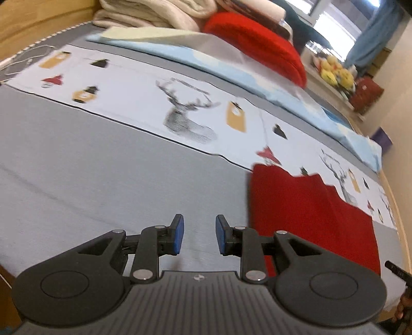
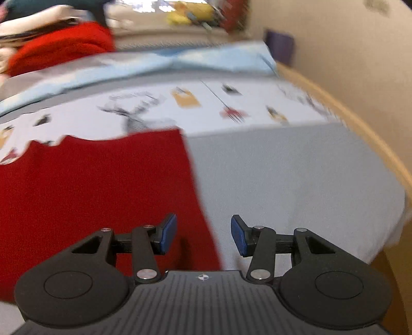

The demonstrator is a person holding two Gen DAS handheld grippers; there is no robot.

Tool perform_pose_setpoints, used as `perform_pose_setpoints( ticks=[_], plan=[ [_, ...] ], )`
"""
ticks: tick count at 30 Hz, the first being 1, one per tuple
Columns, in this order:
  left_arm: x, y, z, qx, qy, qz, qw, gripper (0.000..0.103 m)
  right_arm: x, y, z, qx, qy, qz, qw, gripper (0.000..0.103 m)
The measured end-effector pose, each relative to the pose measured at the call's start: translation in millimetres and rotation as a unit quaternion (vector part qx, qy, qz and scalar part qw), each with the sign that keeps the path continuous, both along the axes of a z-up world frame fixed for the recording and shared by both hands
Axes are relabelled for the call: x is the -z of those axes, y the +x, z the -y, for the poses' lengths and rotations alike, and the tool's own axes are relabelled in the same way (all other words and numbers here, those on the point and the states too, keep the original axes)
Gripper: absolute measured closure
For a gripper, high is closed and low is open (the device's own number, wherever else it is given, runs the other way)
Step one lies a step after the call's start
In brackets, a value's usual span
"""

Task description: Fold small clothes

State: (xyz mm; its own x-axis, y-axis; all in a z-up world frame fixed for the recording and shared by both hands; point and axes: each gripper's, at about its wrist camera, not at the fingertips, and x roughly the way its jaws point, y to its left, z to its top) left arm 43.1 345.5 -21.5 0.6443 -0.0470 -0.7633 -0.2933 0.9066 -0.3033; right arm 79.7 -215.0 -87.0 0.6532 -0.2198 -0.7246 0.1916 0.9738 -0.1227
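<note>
A small red garment (image 1: 309,219) lies flat on the grey bed sheet (image 1: 103,167). In the left wrist view it is to the right of my left gripper (image 1: 199,235), which is open and empty over bare sheet. In the right wrist view the red garment (image 2: 97,190) fills the left half. My right gripper (image 2: 203,235) is open and empty, hovering over the garment's right edge, its left finger above the red cloth and its right finger above grey sheet.
A white cloth printed with deer and lanterns (image 1: 180,103) runs across the bed beyond the garment. A light blue folded blanket (image 1: 231,67), a red pillow (image 1: 257,43) and beige bedding (image 1: 154,13) lie behind. A wooden bed frame (image 2: 360,123) borders the right.
</note>
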Motion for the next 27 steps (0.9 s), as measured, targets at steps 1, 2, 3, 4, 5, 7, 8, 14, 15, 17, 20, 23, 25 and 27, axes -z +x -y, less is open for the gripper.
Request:
perform_pose_setpoints(
  ticks=[1, 2, 3, 4, 5, 7, 8, 14, 15, 17, 20, 23, 25, 27],
  plan=[
    [-1, -3, -9, -0.008, -0.004, 0.002, 1.0000, 0.073, -1, -2, -16, -0.019, -0.003, 0.009, 1.000, 0.055],
    [-1, -6, -17, -0.016, -0.008, 0.003, 0.9998, 0.073, -2, -9, -30, -0.036, -0.002, 0.018, 0.999, 0.055],
    [-3, -10, -25, -0.025, -0.009, 0.004, 0.9996, 0.073, -1, -12, -47, -0.054, 0.002, 0.025, 0.998, 0.055],
    [-4, -12, -31, -0.032, -0.008, 0.006, 0.9994, 0.073, 1, -15, -65, -0.073, 0.006, 0.030, 0.997, 0.055],
    [-5, -15, -36, -0.038, -0.006, 0.007, 0.9992, 0.073, 2, -17, -83, -0.092, 0.011, 0.034, 0.995, 0.055],
    [-6, -20, -48, -0.048, -0.001, 0.007, 0.9988, 0.073, 7, -25, -122, -0.133, 0.021, 0.042, 0.990, 0.057],
    [-5, -23, -54, -0.051, 0.001, 0.005, 0.9987, 0.073, 8, -29, -139, -0.153, 0.026, 0.044, 0.987, 0.057],
    [3, -41, -87, -0.075, 0.012, -0.010, 0.9971, 0.073, 19, -51, -258, -0.310, 0.041, 0.054, 0.948, 0.058],
    [4, -45, -93, -0.080, 0.012, -0.012, 0.9967, 0.073, 22, -55, -276, -0.339, 0.042, 0.052, 0.938, 0.058],
    [8, -52, -105, -0.091, 0.010, -0.018, 0.9957, 0.073, 27, -67, -307, -0.398, 0.045, 0.037, 0.916, 0.056],
    [10, -61, -118, -0.104, 0.009, -0.020, 0.9944, 0.073, 36, -83, -346, -0.473, 0.005, 0.028, 0.880, 0.054],
    [12, -66, -129, -0.114, 0.005, -0.022, 0.9933, 0.073, 51, -92, -375, -0.503, -0.056, 0.002, 0.863, 0.053],
    [12, -66, -132, -0.116, 0.002, -0.022, 0.9929, 0.073, 61, -88, -382, -0.505, -0.091, -0.004, 0.859, 0.052],
    [12, -64, -133, -0.115, 0.001, -0.021, 0.9932, 0.073, 65, -86, -386, -0.505, -0.115, -0.002, 0.856, 0.050]
  ],
)
